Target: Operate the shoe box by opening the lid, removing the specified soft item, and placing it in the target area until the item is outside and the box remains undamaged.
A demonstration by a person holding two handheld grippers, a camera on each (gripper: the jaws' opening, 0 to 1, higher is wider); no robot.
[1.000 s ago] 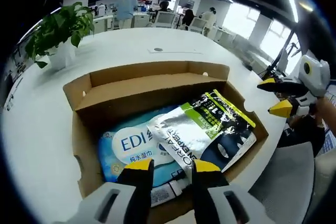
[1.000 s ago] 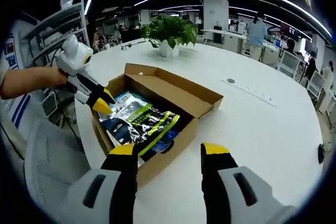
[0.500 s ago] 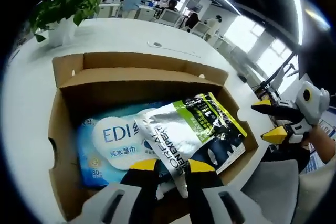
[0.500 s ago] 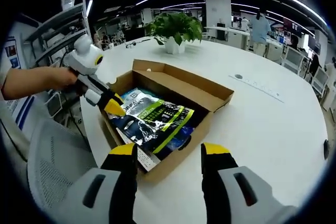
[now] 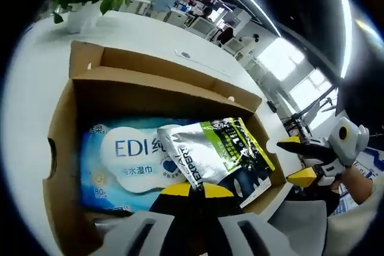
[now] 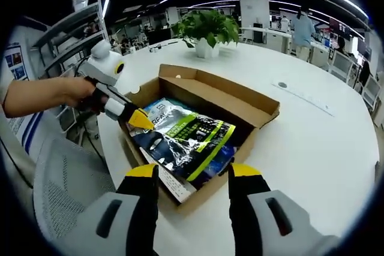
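Silver pouch (image 5: 207, 154) edge now pinched by left tool (image 5: 197, 190).

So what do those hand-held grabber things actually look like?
Each gripper has two grey jaws capped with yellow tips. The left gripper has a white rounded body with a yellow-ringed dark circle. The right gripper looks the same, white with yellow tips.

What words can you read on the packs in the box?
"EDI", with a further character cut off by the pouch on top: blue wet-wipes pack.
"水湿巾": same pack, under the big letters.
"80", partly hidden: its lower left corner.
"EXPERT": silver, green and black pouch; the rest of its print is too small or blurred.
Cardboard shoe box: no readable text.
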